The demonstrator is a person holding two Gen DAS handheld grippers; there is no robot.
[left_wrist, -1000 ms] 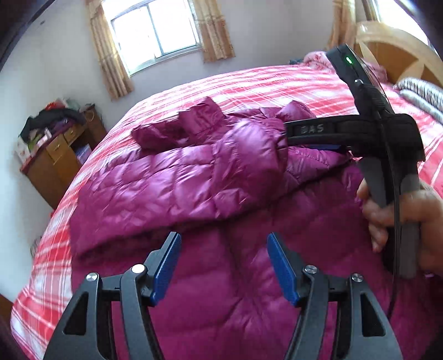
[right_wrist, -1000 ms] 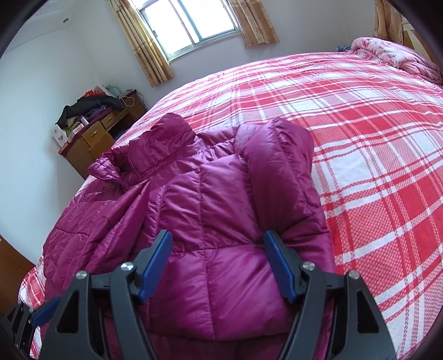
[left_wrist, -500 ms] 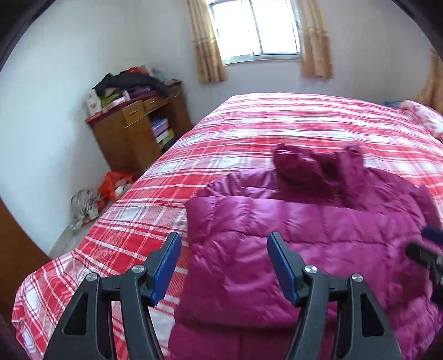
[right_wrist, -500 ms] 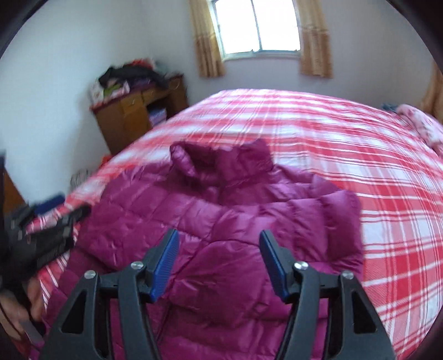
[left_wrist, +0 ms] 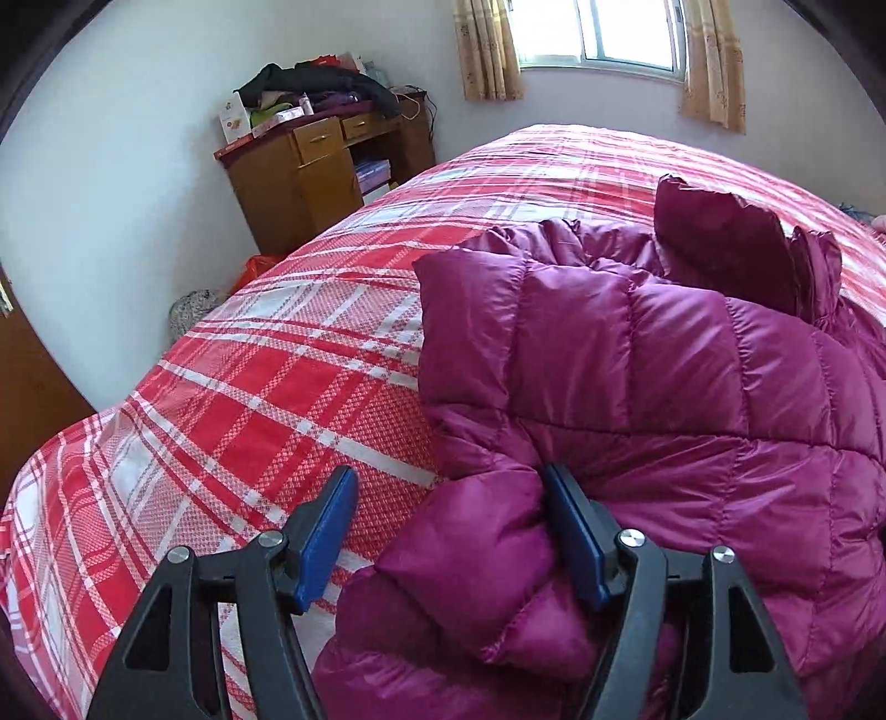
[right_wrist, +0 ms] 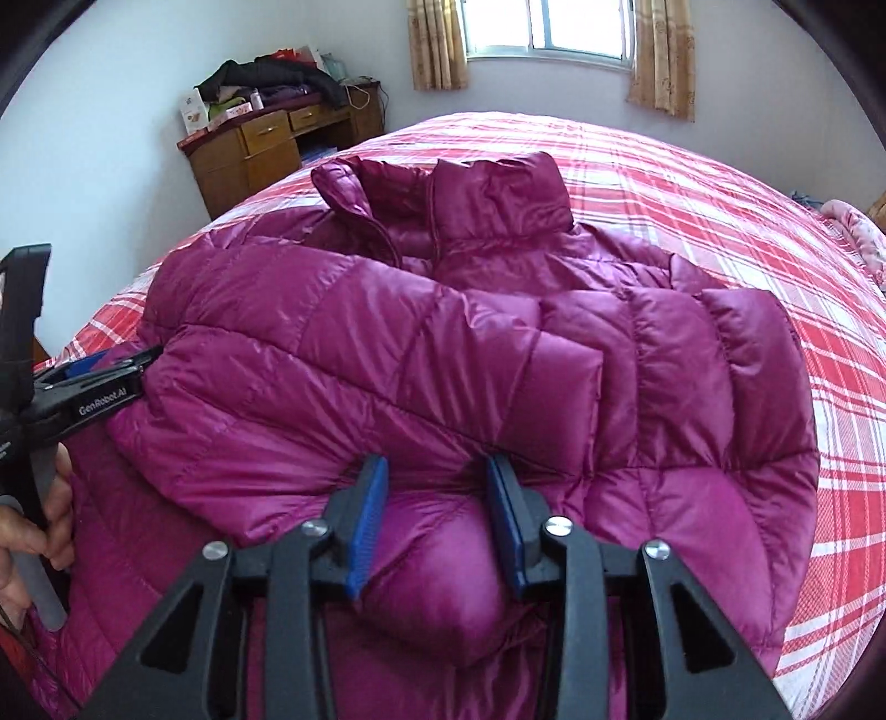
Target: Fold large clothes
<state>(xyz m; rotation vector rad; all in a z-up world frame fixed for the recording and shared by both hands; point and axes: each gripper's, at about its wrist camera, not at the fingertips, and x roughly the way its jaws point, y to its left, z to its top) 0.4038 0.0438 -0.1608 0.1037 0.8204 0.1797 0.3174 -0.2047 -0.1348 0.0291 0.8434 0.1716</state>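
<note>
A magenta puffer jacket [right_wrist: 443,343] lies on the red plaid bed cover [right_wrist: 720,183], collar towards the window, with its sleeves folded across the front. My right gripper [right_wrist: 437,520] is at the jacket's near middle. Its jaws are closing on a bulge of fabric that fills the gap, and both pads press into it. My left gripper [left_wrist: 448,531] is at the jacket's [left_wrist: 664,387] left edge, jaws opening. A puffy fold lies between them against the right pad [left_wrist: 576,548] only; the left pad stands clear over the cover. The left gripper [right_wrist: 127,360] also shows in the right wrist view, held by a hand [right_wrist: 33,526].
A wooden desk [left_wrist: 310,183] piled with clothes and boxes stands against the wall left of the bed [left_wrist: 249,399]. A curtained window [right_wrist: 548,27] is behind the bed. Bags [left_wrist: 194,310] lie on the floor by the desk. A pink blanket [right_wrist: 853,227] sits at the far right.
My left gripper swung from over the jacket's middle to its left edge and now has a fold between its jaws. My right gripper narrowed onto fabric at the jacket's near middle.
</note>
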